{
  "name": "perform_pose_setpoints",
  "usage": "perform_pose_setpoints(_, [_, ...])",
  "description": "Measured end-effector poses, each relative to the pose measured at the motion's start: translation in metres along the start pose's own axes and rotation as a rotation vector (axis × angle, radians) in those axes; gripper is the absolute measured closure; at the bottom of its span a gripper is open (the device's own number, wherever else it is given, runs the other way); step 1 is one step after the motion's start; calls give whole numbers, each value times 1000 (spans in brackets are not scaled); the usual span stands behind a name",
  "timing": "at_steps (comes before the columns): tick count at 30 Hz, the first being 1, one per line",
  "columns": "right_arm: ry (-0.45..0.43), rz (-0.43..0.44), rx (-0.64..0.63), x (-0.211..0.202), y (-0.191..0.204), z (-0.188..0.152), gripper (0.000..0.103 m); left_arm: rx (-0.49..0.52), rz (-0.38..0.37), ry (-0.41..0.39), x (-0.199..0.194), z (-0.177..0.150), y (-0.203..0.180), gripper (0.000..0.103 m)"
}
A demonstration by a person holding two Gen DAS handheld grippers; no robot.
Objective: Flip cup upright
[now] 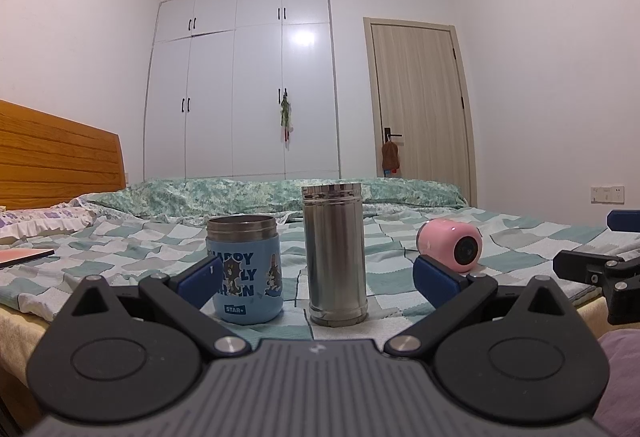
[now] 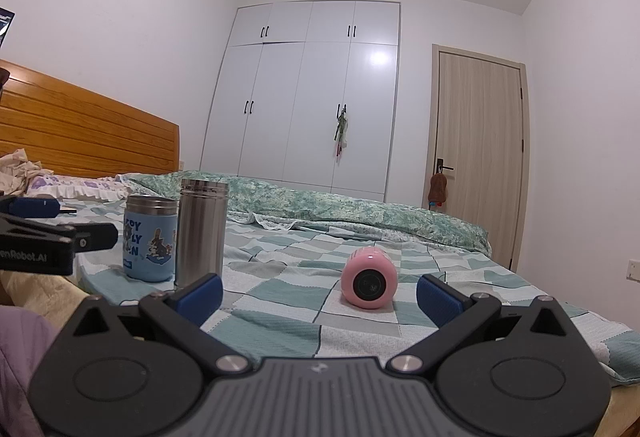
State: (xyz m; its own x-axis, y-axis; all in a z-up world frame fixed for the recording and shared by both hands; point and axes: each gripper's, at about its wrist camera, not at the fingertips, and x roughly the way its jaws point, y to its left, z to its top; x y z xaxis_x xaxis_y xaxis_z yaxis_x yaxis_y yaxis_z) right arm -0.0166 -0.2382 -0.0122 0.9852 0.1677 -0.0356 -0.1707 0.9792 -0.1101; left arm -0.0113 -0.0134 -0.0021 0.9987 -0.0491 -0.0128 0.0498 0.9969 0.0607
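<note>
Pink cup point(image 2: 369, 277) lies on side on bed point(image 2: 280, 317), well right of steel flask point(image 2: 201, 233), round end toward right claw point(image 2: 319, 295). Blue cup point(image 2: 151, 239) stands just left of flask. Step: approach, no grasp yet. Both claws spread, holding nothing; left claw point(image 1: 319, 279) faces flask. Next, likely: right claw forward, straddle pink cup, pinch, tip upright.

The blue cup point(image 1: 245, 271) at 9 o'clock reads "STAR+" and partly "HAPPY"; the left gripper's point(image 2: 48, 237) body, "...enRobot.AI".
</note>
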Motion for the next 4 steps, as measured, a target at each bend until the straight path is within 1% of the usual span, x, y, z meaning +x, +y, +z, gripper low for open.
perform_pose_setpoints(4, [0,0,1,0,0,0,0,1,0,-2,0,1,-1,0])
